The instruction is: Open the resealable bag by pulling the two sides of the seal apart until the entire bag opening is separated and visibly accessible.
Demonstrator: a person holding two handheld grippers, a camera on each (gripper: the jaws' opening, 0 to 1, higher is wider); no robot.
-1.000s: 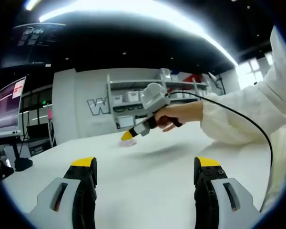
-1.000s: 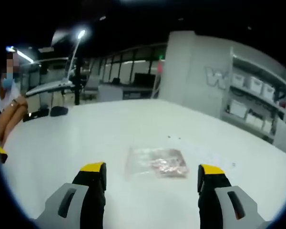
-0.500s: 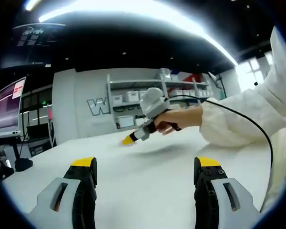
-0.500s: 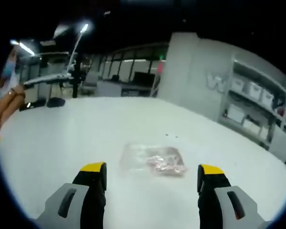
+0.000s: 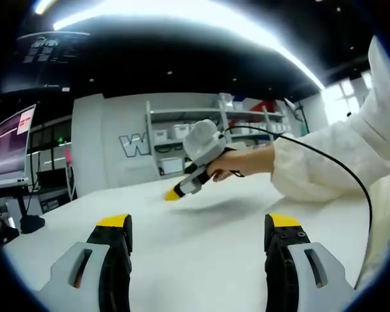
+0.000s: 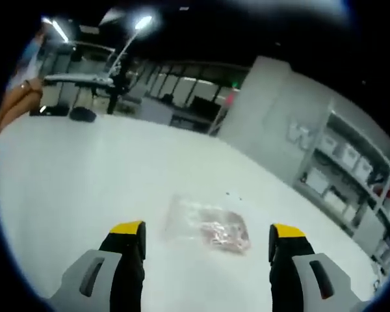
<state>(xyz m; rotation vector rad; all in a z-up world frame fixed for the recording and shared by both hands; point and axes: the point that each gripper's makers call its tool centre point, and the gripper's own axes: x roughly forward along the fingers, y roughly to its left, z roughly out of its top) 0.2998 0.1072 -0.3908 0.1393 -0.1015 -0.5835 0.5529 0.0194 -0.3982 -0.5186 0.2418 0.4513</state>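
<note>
Low over the white table (image 6: 65, 169), the right tongs (image 6: 207, 242) hang with jaws wide apart and nothing between them. Just beyond the yellow tips lies the resealable bag (image 6: 207, 224), flat on the table, clear plastic with pinkish contents bunched toward its right end. Across in the left gripper view, the left tongs (image 5: 198, 234) also stand spread and unloaded, above bare table. Farther off there, the right tongs show in a person's hand (image 5: 244, 162), tilted down at the table, white sleeve (image 5: 325, 162) behind, black cable (image 5: 338, 169) trailing.
</note>
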